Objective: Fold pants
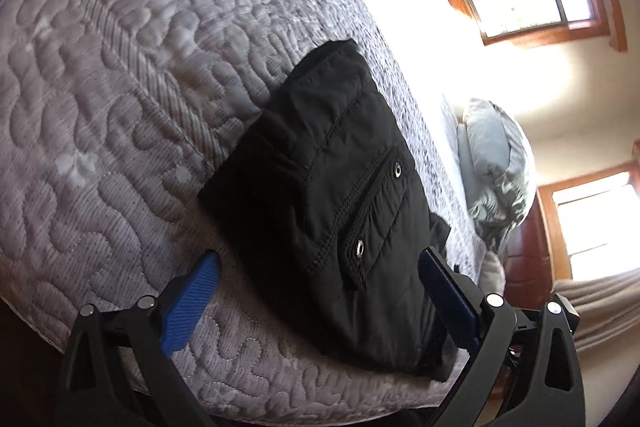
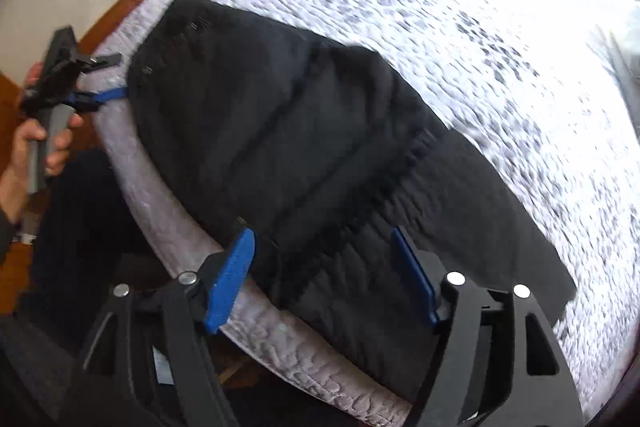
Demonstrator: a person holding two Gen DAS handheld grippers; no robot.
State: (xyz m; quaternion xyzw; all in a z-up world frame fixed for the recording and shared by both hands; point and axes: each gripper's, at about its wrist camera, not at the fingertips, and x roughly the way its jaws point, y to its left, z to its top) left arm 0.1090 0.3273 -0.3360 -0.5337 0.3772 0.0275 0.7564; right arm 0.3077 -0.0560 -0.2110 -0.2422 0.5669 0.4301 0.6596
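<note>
Lying on the bumpy quilted bed [image 1: 120, 87], the black pants [image 1: 332, 187] showed shiny snaps only in the left view. Only the right view showed a hand [image 2: 38, 143]. Both left tongs [image 1: 320, 291] and right tongs [image 2: 324, 275] were wide open, holding nothing.

text: none legible | labels: none | brands: none | numbers: none | signs: none

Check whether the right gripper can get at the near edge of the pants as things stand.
Probably yes: the right gripper is open, its fingers either side of the pants at the mattress edge, with nothing between.
</note>
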